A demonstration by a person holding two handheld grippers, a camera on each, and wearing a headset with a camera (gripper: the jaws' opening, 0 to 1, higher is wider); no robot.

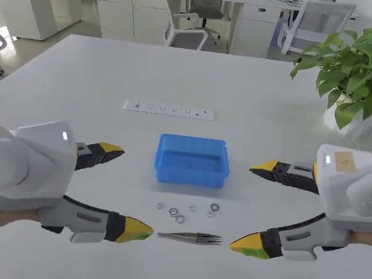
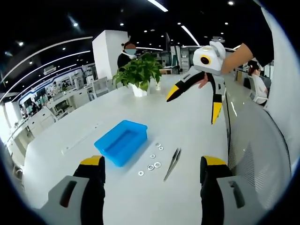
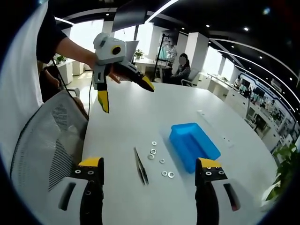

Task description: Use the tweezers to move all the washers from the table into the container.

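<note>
Tweezers (image 3: 140,166): flat on table (image 3: 122,126), just beside washers (image 3: 153,151).
Blue container (image 3: 193,145): near washers.
Right gripper (image 3: 150,162): jaws wide apart.

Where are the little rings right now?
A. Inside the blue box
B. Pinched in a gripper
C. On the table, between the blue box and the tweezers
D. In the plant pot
C: the washers lie loose on the table, in front of the blue box and just behind the tweezers; the box looks empty.
</note>
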